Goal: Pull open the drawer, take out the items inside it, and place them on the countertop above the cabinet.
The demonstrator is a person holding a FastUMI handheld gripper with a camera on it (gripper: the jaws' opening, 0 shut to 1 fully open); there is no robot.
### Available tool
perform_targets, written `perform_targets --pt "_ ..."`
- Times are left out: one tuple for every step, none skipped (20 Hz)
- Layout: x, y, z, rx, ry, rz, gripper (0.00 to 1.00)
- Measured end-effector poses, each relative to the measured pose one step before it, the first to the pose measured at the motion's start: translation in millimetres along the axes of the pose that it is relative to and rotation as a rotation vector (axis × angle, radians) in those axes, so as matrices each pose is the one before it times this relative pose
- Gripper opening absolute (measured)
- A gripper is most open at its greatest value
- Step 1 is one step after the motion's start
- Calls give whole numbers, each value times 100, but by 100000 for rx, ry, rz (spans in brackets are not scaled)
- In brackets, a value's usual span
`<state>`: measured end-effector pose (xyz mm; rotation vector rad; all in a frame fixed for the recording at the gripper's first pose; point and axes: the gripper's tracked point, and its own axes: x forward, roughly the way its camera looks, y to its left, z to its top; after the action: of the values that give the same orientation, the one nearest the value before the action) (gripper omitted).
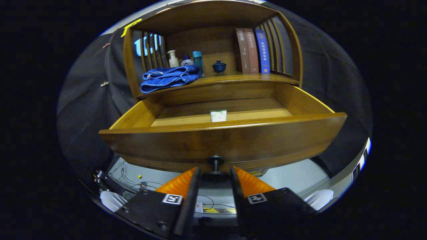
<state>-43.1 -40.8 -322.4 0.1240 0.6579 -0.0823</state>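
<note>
The wooden drawer [220, 140] stands pulled far out of the cabinet, its front panel just ahead of my fingers. Its dark round knob [216, 161] sits between my two fingertips, and my gripper [215, 172] is shut on it from both sides. Inside the drawer a small white box [218, 115] stands upright near the front wall, at the middle. The rest of the drawer floor in view is bare wood. Above the drawer runs the cabinet's countertop [240, 78].
On the countertop lie a folded blue towel [168, 78] at the left, three small bottles [185, 60] behind it, a blue lidded bowl [219, 66] and three upright books [252, 50] at the right. Slatted side walls enclose the shelf. Cables lie on the floor below.
</note>
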Motion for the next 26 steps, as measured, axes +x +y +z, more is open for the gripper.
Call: perform_targets --pt "-1016 71 343 -1281 -222 -821 74" --pt "-980 -57 525 -1589 -1480 -1520 85" --pt "-959 80 1136 -505 -2464 -522 97" --pt "-419 250 1289 554 -1797 569 95" --pt "-180 626 1242 992 -435 1723 96" --pt "-291 673 1176 162 1219 1762 98" --pt "173 522 1166 453 1659 1805 99" --pt "546 292 1316 589 933 1821 99" --pt "923 39 1515 514 -105 219 99" --pt "1214 -313 1047 -998 826 -901 99" --pt "1209 -237 633 -1187 2408 -879 99" --pt "1529 -117 461 -1113 2905 -671 99" --pt "1498 21 427 505 3533 524 99" --pt "1763 18 273 1226 4651 33 99" --pt "1583 -49 138 1265 5611 3 99" --pt "1649 -31 119 1450 5426 187 99" --pt "1574 -79 79 -25 4787 -65 99" --pt "1709 -91 70 -301 4392 136 99" --pt "1412 -133 79 45 3535 -444 97" --pt "1264 -295 -243 -291 3453 -1429 97" --pt "882 -371 -427 -300 3990 -1581 97" --pt "849 -168 -655 -375 3980 -814 97" --pt "783 -313 -602 -401 3654 -1023 97" --pt "581 -197 -461 302 3234 74 97" --pt "496 -192 -274 379 2215 -313 97" --pt "563 -167 -87 -233 1418 -693 97"
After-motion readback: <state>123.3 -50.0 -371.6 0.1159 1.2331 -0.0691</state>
